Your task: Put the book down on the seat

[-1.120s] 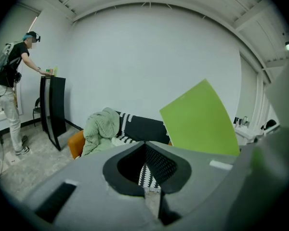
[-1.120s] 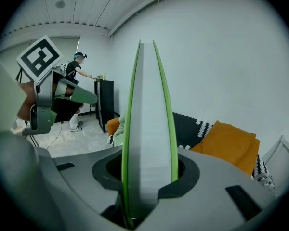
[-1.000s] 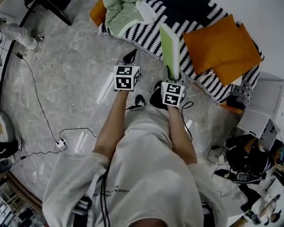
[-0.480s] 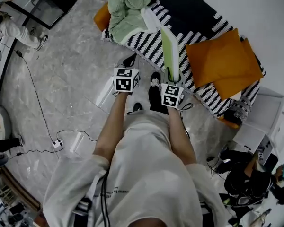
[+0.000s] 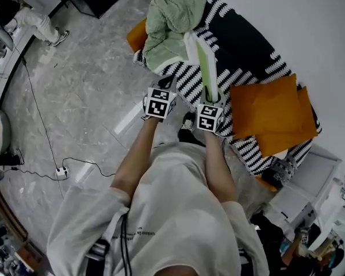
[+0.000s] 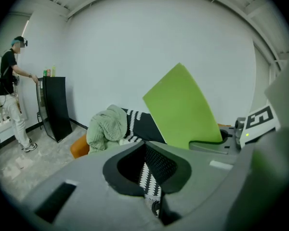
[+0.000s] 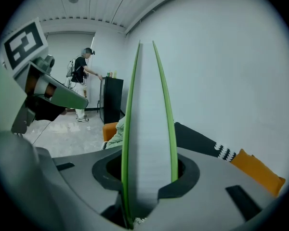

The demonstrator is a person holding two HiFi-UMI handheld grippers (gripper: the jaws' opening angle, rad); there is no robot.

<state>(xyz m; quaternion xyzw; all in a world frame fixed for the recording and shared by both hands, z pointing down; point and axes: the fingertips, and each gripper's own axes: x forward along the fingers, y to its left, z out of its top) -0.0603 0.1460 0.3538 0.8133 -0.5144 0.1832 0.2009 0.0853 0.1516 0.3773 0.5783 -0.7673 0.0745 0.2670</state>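
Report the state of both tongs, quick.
Left tongs: open, nothing between them.
Right tongs: closed on the green book.

All views (head's from above) share the seat [image 5: 241, 45].

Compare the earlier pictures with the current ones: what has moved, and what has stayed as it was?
The person has stepped closer to the sofa, carrying the green book forward; both grippers, earlier over the floor, now reach the striped seat's front edge. Unchanged: the right gripper stays shut on the upright book, the left gripper stays open and empty, and nothing has been let go.
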